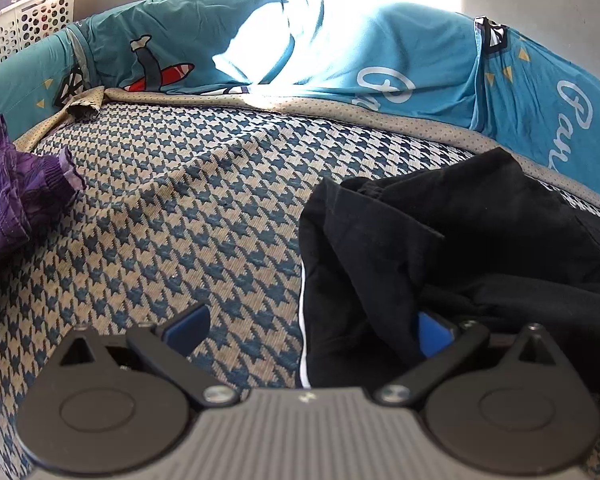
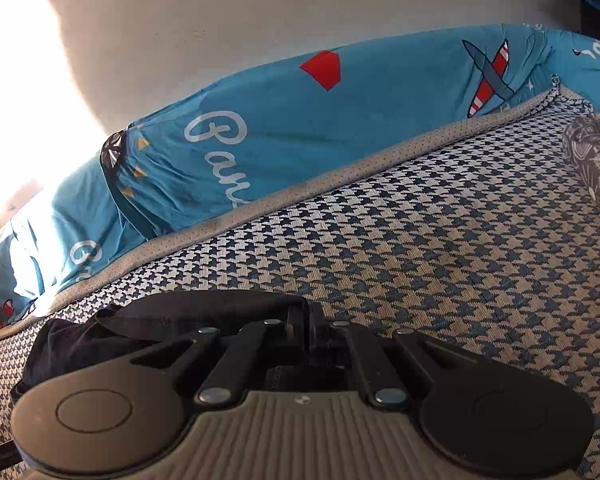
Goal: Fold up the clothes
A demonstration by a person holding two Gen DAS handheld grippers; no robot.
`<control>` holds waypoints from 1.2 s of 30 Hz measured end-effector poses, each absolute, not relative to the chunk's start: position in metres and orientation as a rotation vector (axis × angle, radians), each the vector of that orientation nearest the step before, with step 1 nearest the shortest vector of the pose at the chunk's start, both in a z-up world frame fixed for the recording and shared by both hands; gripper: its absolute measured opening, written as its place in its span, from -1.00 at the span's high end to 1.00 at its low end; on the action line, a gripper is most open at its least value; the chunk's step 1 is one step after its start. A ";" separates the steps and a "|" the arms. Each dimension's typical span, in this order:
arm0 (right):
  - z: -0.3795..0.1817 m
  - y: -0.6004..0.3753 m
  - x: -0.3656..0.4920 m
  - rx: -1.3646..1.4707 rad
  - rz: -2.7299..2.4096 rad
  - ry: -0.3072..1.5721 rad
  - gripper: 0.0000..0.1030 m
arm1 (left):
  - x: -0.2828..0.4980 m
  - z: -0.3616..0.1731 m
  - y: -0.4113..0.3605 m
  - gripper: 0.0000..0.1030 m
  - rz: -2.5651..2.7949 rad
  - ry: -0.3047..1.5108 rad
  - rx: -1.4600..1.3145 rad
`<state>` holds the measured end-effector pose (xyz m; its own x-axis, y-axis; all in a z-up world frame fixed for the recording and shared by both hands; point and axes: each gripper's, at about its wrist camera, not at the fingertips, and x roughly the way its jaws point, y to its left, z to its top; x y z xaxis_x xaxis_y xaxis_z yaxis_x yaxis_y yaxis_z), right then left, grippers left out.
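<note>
My right tongs (image 2: 309,326) are pinched on a hem of the black garment (image 1: 440,248), prob. to lift an edge for a fold. My left tongs (image 1: 312,330) are spread wide, one pad (image 1: 434,334) tucked against the garment's near side, ready to take a second edge. Garment lies rumpled, not folded, on the houndstooth mattress (image 1: 188,216); purple garment (image 1: 16,192) sits well apart from it.

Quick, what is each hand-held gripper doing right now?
Left hand-held gripper: open, black garment lying over one finger.
Right hand-held gripper: shut on the black garment.
</note>
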<state>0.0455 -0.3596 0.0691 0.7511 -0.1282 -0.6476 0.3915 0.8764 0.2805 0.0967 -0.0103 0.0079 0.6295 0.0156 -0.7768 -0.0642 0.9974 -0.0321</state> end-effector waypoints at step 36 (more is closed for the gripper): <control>0.068 -0.382 0.009 0.463 -0.218 0.814 -0.17 | 0.099 0.023 0.050 -1.00 0.259 0.834 -0.170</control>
